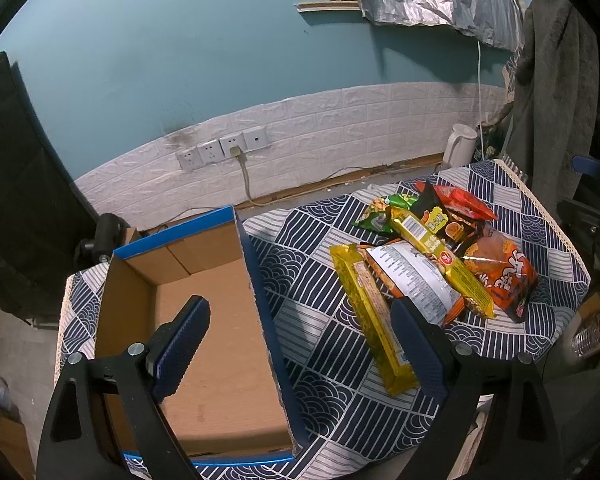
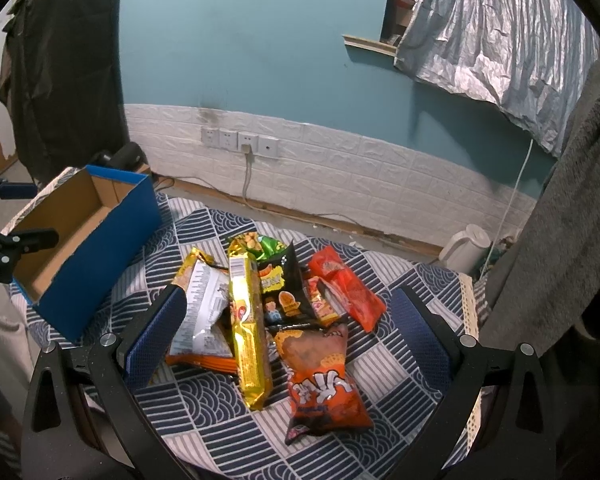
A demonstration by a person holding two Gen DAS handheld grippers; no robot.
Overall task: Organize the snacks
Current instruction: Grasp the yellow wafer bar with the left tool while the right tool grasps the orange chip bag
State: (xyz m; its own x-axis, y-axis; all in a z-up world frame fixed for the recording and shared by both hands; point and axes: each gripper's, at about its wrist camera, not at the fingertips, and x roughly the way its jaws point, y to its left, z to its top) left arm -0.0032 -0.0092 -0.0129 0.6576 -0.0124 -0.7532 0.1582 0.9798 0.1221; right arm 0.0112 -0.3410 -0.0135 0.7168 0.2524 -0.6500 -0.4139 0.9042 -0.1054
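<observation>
A pile of snack packets lies on the patterned tablecloth (image 1: 320, 344): two long gold bars (image 1: 374, 320) (image 2: 249, 328), an orange bag with a white label (image 1: 414, 284) (image 2: 204, 312), an orange chip bag (image 1: 504, 276) (image 2: 324, 384), a black packet (image 2: 284, 296), a red packet (image 2: 346, 288) and a green one (image 2: 270, 246). An empty blue cardboard box (image 1: 220, 320) (image 2: 96, 232) stands left of the pile. My left gripper (image 1: 300, 312) is open, straddling the box's right wall. My right gripper (image 2: 288, 304) is open above the pile.
A white kettle (image 1: 460, 146) (image 2: 466, 248) stands beyond the table's far right. Wall sockets with a plugged cable (image 1: 224, 150) are behind. A grey towel (image 2: 560, 220) hangs at the right. A plastic bottle (image 1: 596, 330) lies off the right edge.
</observation>
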